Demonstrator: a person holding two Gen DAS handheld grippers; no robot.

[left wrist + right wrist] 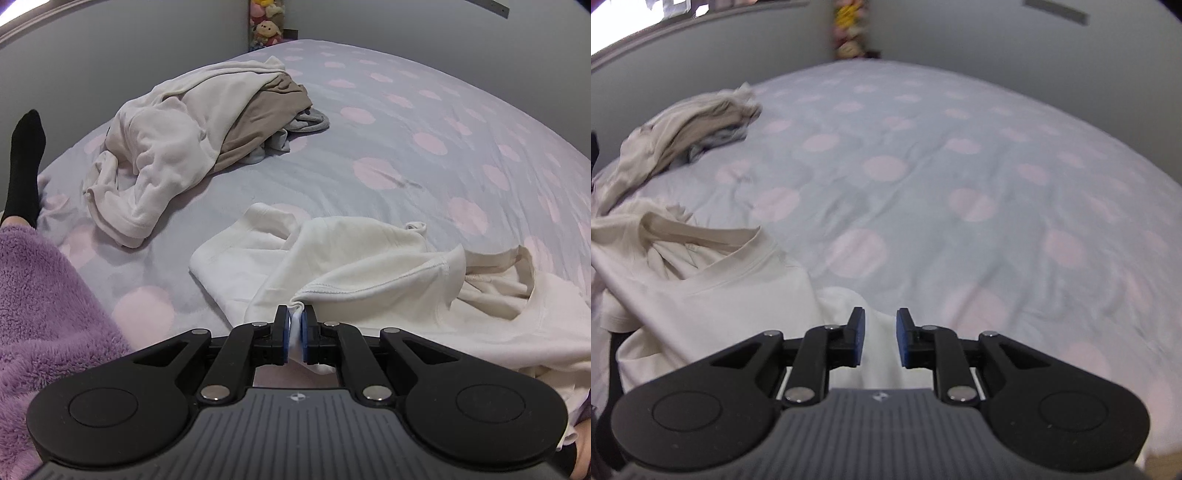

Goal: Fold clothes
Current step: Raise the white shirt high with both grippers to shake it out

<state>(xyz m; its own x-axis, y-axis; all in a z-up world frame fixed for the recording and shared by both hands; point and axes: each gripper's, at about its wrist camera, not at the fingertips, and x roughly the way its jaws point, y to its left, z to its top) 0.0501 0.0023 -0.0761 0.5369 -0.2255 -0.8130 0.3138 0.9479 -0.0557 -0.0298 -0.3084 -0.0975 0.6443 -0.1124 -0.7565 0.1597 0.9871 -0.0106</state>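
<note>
White shirt (369,258) crumpled on the bed (406,122), spread crosswise from 9 toward 3 o'clock just ahead of the left gripper (294,334). Fingers (282,332) of that gripper clamped together on a bunched edge of the fabric, a pinch of white cloth showing between the blue pads. Long axis of the garment running left to right in the left wrist view, neckline lying toward 3 o'clock.

Right gripper (880,338) hanging over the same shirt (713,280), fingers (904,339) apart with white fabric below the gap but no pad pressing on it. Collar opening at about 10 o'clock from those fingers, most of the cloth off to 9 o'clock; only a rounded fold reaching up to 12 o'clock. Right hand the nearer one to that free end, so probably the one to take the next grasp before spreading the shirt flat.

Count: two grippers; one shirt in hand; one heap of unsorted clothes (192,140) well apart at 11 o'clock, holding at least a cream garment, a tan one and something grey, exact number hard to tell. One black sock (26,162) on a foot at 9 o'clock, beside a purple fleece sleeve or leg (44,314).
</note>
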